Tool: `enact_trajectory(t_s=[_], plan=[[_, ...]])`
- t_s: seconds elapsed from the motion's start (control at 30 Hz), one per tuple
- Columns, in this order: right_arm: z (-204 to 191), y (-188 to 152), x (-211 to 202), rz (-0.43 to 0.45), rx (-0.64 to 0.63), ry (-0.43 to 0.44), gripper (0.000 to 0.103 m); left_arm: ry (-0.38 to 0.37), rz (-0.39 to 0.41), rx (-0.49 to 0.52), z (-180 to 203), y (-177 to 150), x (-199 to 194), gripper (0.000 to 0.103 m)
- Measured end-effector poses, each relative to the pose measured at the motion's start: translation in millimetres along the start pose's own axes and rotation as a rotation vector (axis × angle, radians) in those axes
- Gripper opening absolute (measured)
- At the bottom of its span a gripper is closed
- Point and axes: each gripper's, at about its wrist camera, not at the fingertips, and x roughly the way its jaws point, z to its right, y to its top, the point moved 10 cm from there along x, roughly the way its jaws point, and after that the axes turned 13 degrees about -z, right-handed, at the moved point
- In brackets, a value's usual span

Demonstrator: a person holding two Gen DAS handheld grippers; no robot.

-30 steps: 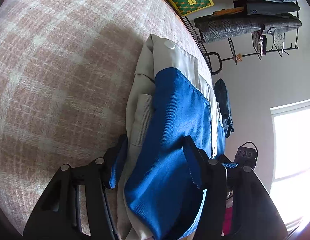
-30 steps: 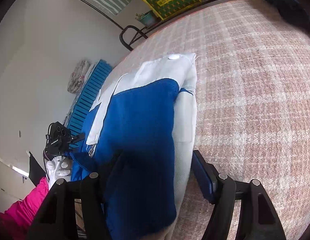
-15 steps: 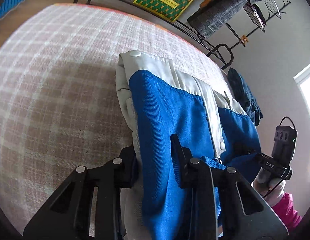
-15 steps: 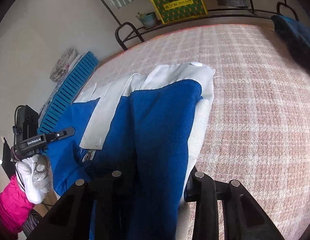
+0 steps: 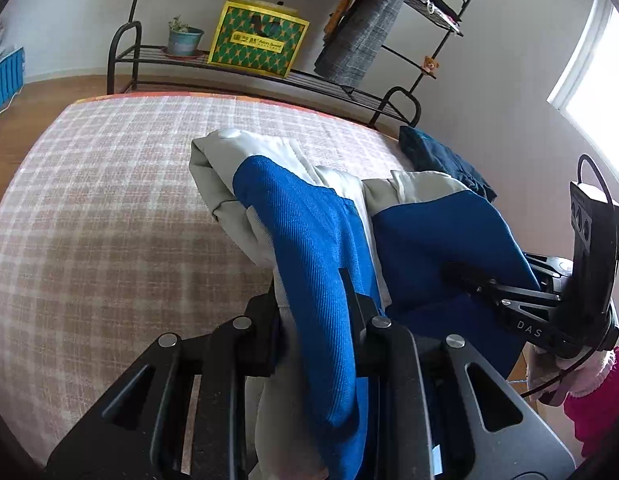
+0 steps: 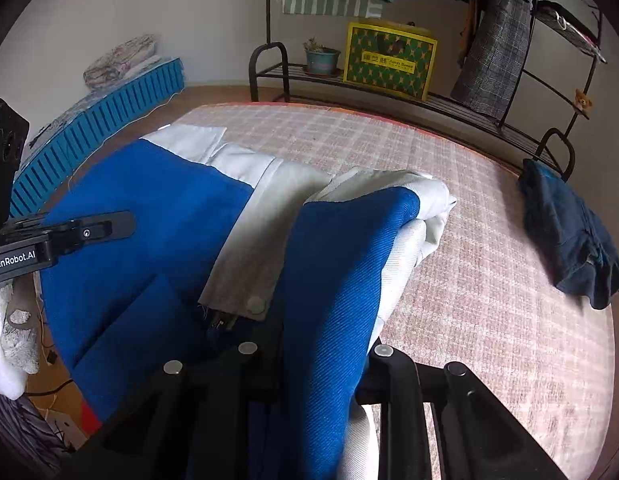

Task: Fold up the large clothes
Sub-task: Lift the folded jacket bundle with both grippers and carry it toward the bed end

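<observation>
Garment: a blue-and-pale-grey jacket (image 5: 309,240) lies bunched on the checked pink bed cover (image 5: 109,208), one part lifted in each pair of tongs; a round snap button shows on its grey edge.
Left tongs (image 5: 315,316): have just been closing; the jaws now stand narrow and pinch a fold of blue and grey jacket cloth, which fills the gap between them.
Right tongs (image 6: 321,354): have also just been closing; the jaws are nearly together and clamp a blue fold backed by grey lining.
Hands: the right tongs appear at the right of the left wrist view, held by a hand in a pale glove beside a pink sleeve (image 5: 593,396).
Containers: a yellow-bordered green gift box (image 6: 389,62) stands closed on the black metal rack (image 6: 449,104) behind the bed; its contents cannot be seen. Beside it sits a blue-grey flowerpot (image 6: 322,62) holding a small dry plant.
Writing: "GenRobot.AI" reads on the side of the left tongs in the right wrist view; "DAS" reads on the right tongs in the left wrist view. The box carries a yellow label whose characters are too small to read.
Other cloth: a dark blue garment (image 6: 569,236) lies at the bed's far right edge, well apart from the jacket.
Hanging items: a grey checked coat (image 6: 497,40) hangs above the rack.
</observation>
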Motion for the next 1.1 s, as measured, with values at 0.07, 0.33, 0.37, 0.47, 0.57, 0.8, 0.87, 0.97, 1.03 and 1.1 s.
enact_trajectory(t_s=[0.07, 0.33, 0.37, 0.47, 0.57, 0.8, 0.87, 0.97, 1.03, 1.1], plan=[[1, -8, -16, 0.012, 0.001, -0.026, 0.021, -0.022, 0.016, 0.007, 10, -2, -8, 0.021], [13, -29, -83, 0.079, 0.008, -0.143, 0.021, -0.075, 0.089, 0.077, 57, -5, -37, 0.021], [15, -30, -90, 0.087, 0.008, -0.156, 0.021, -0.079, 0.095, 0.087, 63, -5, -40, 0.021], [20, -33, -108, 0.11, 0.012, -0.187, 0.021, -0.088, 0.112, 0.113, 81, 0, -46, 0.021], [28, -37, -123, 0.13, 0.025, -0.195, 0.021, -0.09, 0.127, 0.134, 100, 7, -50, 0.021], [64, -33, -139, 0.163, 0.046, -0.188, 0.02, -0.078, 0.143, 0.186, 147, 34, -42, 0.02], [83, -30, -143, 0.172, 0.063, -0.182, 0.02, -0.076, 0.142, 0.205, 163, 46, -34, 0.02], [117, -28, -148, 0.188, 0.093, -0.184, 0.02, -0.086, 0.142, 0.229, 192, 70, -18, 0.02], [141, -26, -151, 0.2, 0.108, -0.197, 0.02, -0.094, 0.14, 0.247, 213, 87, -4, 0.02], [167, -23, -153, 0.205, 0.131, -0.208, 0.02, -0.103, 0.135, 0.267, 235, 105, 12, 0.02]])
